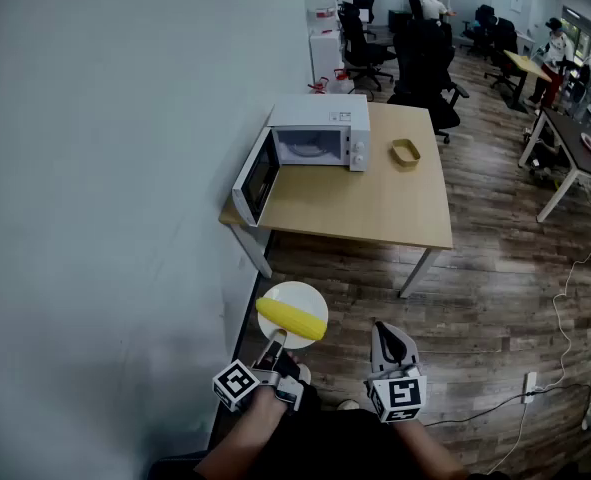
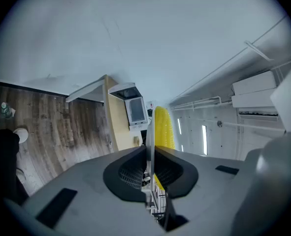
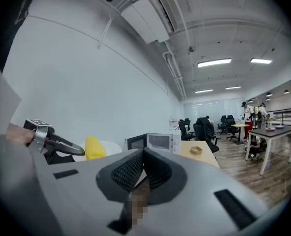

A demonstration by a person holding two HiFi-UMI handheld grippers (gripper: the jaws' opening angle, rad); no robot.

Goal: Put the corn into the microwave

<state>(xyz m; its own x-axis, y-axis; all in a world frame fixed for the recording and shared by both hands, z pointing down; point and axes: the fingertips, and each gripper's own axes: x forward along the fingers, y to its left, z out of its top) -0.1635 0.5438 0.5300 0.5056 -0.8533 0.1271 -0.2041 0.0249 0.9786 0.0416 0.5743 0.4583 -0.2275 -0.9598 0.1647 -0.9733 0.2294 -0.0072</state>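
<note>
The fingers of the left gripper point(image 1: 275, 345) are pinching the rim of the white plate point(image 1: 298, 291) bearing the corn point(image 1: 291, 318), while those of the right gripper point(image 1: 383, 330) are sitting together, empty.

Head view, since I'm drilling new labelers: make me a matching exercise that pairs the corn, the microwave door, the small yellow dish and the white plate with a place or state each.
Things:
1. corn
2. microwave door
3. small yellow dish
4. white plate

Places or states:
A. swung open
B. rim clamped between the jaws of the left gripper
C. lying on the white plate
D. on the table, right of the microwave

Pairs: 1-C, 2-A, 3-D, 4-B
</note>
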